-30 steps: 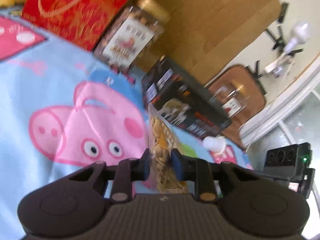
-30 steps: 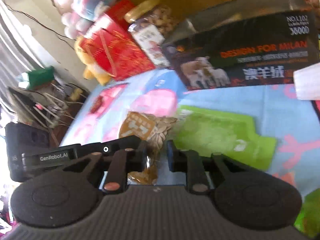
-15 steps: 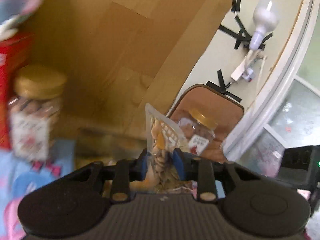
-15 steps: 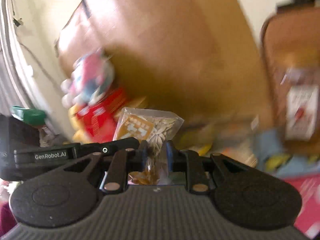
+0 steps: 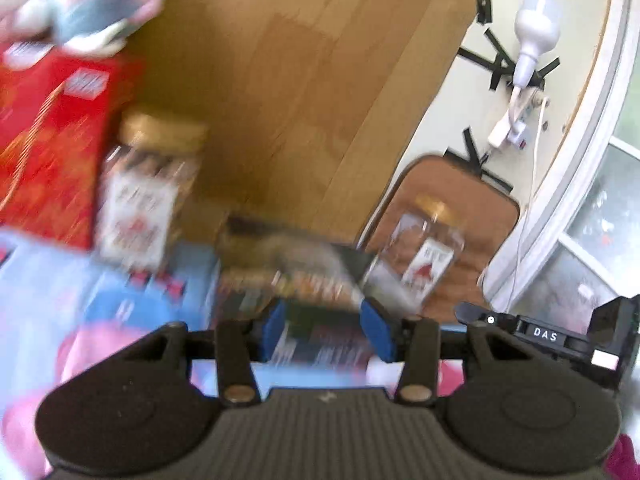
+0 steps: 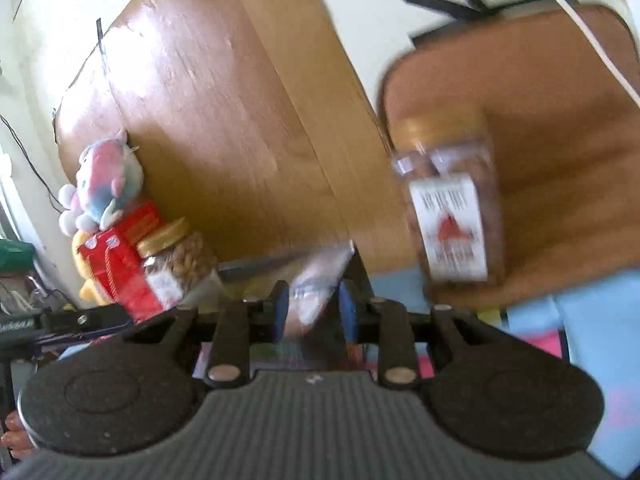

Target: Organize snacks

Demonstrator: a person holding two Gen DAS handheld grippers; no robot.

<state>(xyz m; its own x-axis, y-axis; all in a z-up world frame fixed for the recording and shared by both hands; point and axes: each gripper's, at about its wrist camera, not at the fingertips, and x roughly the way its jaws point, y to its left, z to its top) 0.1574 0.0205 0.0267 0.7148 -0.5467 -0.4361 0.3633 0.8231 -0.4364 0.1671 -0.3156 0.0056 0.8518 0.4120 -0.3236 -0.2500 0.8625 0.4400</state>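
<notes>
Wooden board (image 6: 240, 128) behind; snack bag (image 6: 316, 284) between right tongs (image 6: 313, 312) (blurred).

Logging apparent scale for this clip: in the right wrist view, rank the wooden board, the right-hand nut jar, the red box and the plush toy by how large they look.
1. wooden board
2. nut jar, though it is nearer the camera and blurred
3. red box and plush toy: look alike, so unranked.

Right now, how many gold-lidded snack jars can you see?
2. One jar stands on the left beside the red box; the other jar stands on the right before the brown chair. More may be hidden behind the grippers.
</notes>
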